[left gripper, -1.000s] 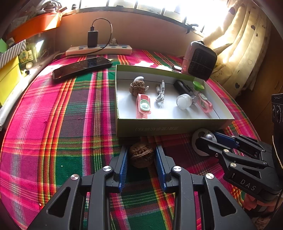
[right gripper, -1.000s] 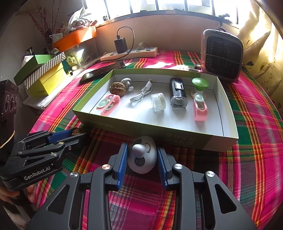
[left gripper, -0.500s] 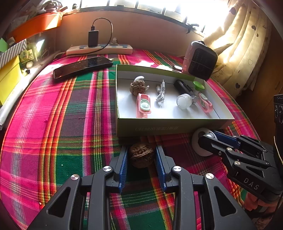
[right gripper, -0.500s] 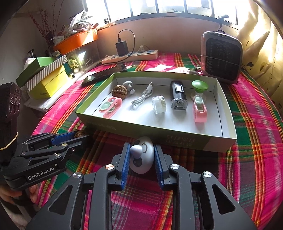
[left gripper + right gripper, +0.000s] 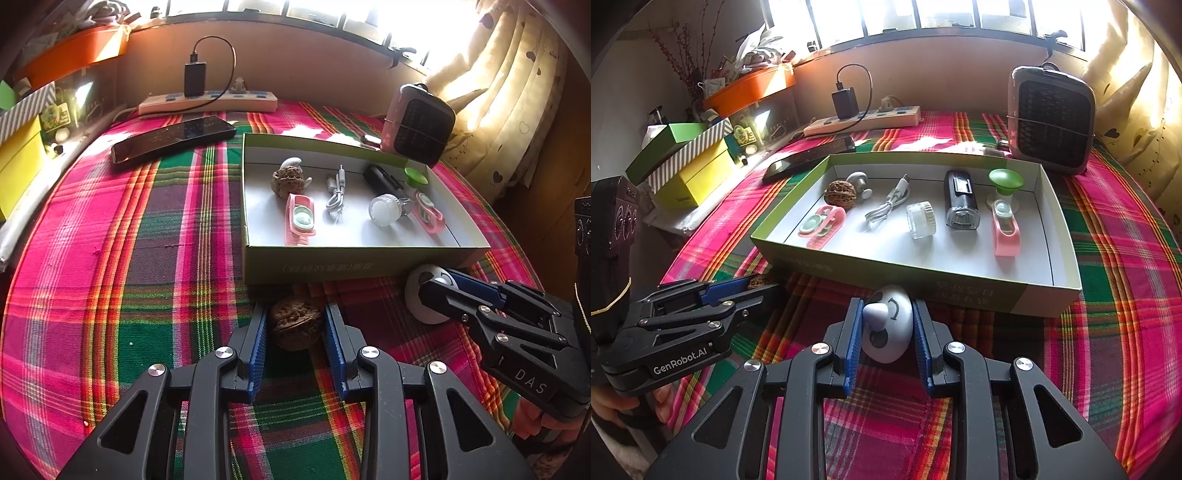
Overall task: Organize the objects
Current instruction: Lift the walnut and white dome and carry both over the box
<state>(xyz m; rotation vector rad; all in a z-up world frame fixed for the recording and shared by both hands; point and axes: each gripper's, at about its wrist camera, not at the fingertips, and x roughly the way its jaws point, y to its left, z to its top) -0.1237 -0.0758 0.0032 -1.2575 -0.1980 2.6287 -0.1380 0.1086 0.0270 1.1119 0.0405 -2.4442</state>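
left hand-held gripper (image 5: 295,332) pinching walnut (image 5: 294,323), right hand-held gripper (image 5: 885,328) pinching white toy (image 5: 886,332)

Plaid pink-green tablecloth (image 5: 110,258), green box (image 5: 960,284), seemingly brown walnut (image 5: 294,323)

Brown wrinkled walnut (image 5: 294,324) and white face-printed egg toy (image 5: 886,328) on plaid cloth, before box.

**Backlit, blown-out window, fisheye warp**

Strong daylight enters through the window (image 5: 923,14) at the back, overexposed to white in both views. Sun patches fall on the table (image 5: 110,258); curtain (image 5: 509,92) glows. Foreground dimmer, sharp. Heavy barrel distortion, dark vignetted corners, straight edges bend near the rim.
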